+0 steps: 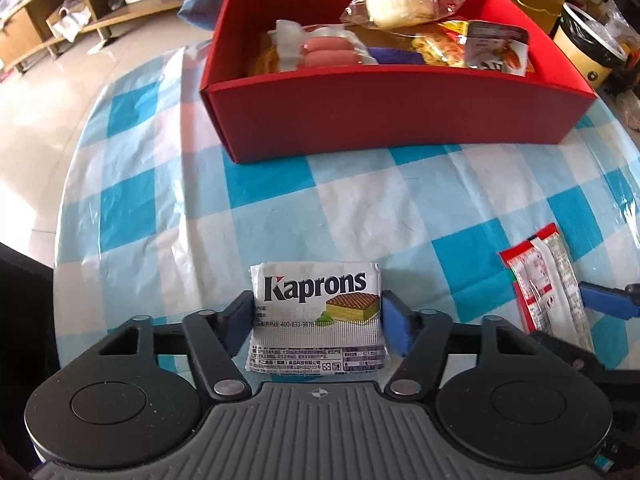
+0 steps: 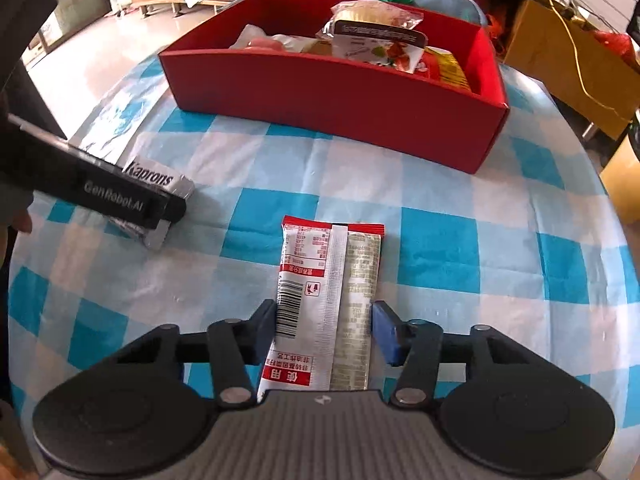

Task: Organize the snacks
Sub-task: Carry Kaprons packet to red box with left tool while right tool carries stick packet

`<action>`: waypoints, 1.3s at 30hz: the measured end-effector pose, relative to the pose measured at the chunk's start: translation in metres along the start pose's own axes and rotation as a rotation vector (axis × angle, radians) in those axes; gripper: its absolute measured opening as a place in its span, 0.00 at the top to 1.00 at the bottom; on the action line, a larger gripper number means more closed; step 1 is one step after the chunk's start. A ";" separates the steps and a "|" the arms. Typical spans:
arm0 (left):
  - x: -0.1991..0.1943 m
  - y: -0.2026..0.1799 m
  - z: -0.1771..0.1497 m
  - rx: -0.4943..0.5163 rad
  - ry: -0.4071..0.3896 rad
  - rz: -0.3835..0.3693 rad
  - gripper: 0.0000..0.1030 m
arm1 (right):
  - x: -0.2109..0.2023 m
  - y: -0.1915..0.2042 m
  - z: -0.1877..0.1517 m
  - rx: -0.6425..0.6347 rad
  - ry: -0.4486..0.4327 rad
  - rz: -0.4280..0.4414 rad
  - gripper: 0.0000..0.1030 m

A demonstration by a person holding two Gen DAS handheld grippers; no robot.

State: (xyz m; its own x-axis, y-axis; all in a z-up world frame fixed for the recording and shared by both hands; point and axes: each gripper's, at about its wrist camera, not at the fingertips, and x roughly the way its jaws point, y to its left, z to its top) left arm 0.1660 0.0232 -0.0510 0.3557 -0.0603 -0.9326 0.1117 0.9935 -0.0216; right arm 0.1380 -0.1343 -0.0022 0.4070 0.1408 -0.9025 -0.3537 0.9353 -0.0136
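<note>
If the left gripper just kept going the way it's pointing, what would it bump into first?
The left gripper already has the Kaprons wafer pack between its fingers, so pushing on would likely press that pack into the checked tablecloth. The red box lies farther ahead; depth is hard to judge.

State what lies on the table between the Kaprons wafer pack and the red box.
Nothing: in the left wrist view, only bare checked tablecloth separates the Kaprons wafer pack from the red box.

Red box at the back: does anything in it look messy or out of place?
Snacks in the red box are heaped, not lined up: a bagged bun lies tilted on top, and a sausage pack sits askew. Nothing spilled or torn.
</note>
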 end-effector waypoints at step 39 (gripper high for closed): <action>-0.046 0.000 0.028 -0.072 -0.166 -0.047 0.34 | -0.055 -0.028 0.047 0.085 -0.250 -0.043 0.59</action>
State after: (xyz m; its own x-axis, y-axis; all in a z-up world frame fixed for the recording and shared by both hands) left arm 0.1753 0.0235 0.0019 0.5006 -0.1156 -0.8579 0.0669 0.9932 -0.0947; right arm 0.1654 -0.1523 0.0680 0.6195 0.1660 -0.7673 -0.2634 0.9647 -0.0039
